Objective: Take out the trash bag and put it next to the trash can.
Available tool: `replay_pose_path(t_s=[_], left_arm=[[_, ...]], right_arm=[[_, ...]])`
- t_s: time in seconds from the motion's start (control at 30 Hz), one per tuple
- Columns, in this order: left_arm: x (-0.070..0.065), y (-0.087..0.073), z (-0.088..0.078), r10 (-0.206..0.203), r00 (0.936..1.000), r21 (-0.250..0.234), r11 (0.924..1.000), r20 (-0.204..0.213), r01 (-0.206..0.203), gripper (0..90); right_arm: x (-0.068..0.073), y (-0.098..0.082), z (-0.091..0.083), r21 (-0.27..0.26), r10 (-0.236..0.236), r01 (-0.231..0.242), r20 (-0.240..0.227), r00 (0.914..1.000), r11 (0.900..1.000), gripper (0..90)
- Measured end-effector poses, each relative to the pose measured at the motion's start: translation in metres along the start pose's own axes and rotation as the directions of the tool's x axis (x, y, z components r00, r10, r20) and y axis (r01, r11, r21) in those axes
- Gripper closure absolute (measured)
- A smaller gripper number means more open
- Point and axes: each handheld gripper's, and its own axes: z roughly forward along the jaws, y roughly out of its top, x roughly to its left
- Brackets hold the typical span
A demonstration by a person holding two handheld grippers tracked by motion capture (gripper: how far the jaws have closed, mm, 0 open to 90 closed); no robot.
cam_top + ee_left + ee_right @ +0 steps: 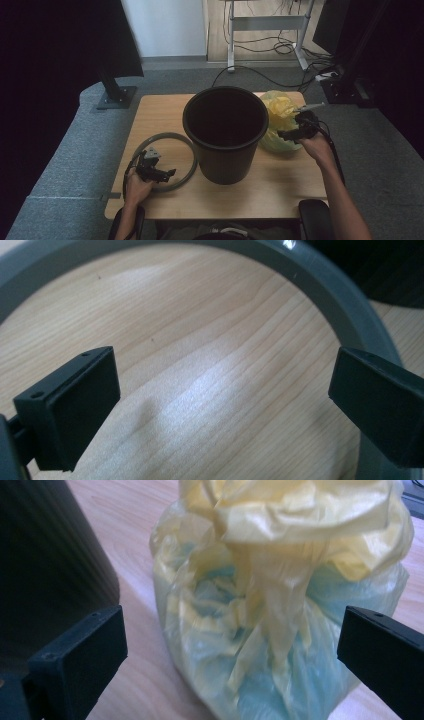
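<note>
1. The right gripper (292, 131) is held wide open, nothing between its jaws, aimed straight at the tied yellow translucent plastic bag (280, 605) just in front of it. The left gripper (161, 173) is open too, hung over the grey plastic hoop (192, 155) near the front left of the light wooden table (280, 190).
2. The bag is sat on the table at the right, pressed up against the round black plastic bin (225, 132), which is parked mid-table.
3. Handling-wise, the bag is reckoned light and squashy, with slippery film that could tear if pinched thin. The bunched, twisted neck at the top looks like the place to be grabbed, not the belly.
4. What's inside the bag can't be made out, just bluish stuff through the film. The bin's bottom is lost in shadow, and the bag's far side is hidden.
</note>
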Motion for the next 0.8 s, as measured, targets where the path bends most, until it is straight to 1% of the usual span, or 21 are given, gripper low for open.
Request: replay_pose_path(t_s=[0.07, 0.13, 0.23, 0.33, 0.43, 0.5, 0.67, 0.8], left_arm=[[0.000, 0.000, 0.001, 0.002, 1.0000, 0.009, 1.0000, -0.006, -0.002, 0.0], [0.000, -0.001, 0.002, -0.001, 1.0000, 0.009, 1.0000, 0.008, 0.001, 0.0], [0.000, -0.001, 0.001, -0.004, 1.0000, 0.000, 1.0000, 0.006, 0.004, 0.0], [0.002, -0.001, -0.001, -0.017, 0.9998, -0.012, 0.9998, 0.006, 0.017, 0.0], [0.003, -0.001, -0.002, -0.022, 0.9997, -0.016, 0.9996, 0.009, 0.022, 0.0], [0.003, -0.001, -0.001, -0.023, 0.9996, -0.011, 0.9997, 0.016, 0.024, 0.0], [0.003, -0.002, 0.000, -0.021, 0.9997, -0.004, 0.9998, 0.013, 0.021, 0.0], [0.003, -0.002, 0.000, -0.023, 0.9997, -0.004, 0.9997, 0.009, 0.024, 0.0]], right_arm=[[0.002, -0.006, -0.004, 0.001, 0.005, -0.005, -0.007, 1.0000, 1.000, 0.0], [0.004, -0.013, -0.007, -0.001, 0.014, -0.014, -0.003, 0.9999, 1.000, 0.0], [0.006, -0.023, -0.010, -0.005, 0.019, -0.019, -0.003, 0.9998, 1.000, 0.6], [0.008, -0.034, -0.012, -0.007, 0.025, -0.025, 0.006, 0.9997, 1.000, 0.7], [0.009, -0.046, -0.012, -0.011, 0.035, -0.035, 0.015, 0.9993, 0.999, 0.8], [0.010, -0.054, -0.010, -0.005, 0.036, -0.036, 0.027, 0.9990, 0.999, 0.8], [0.013, -0.076, -0.002, 0.008, 0.037, -0.037, 0.058, 0.9977, 0.999, 2.1], [0.013, -0.094, 0.008, 0.027, 0.051, -0.053, 0.063, 0.9967, 0.998, 2.1]])
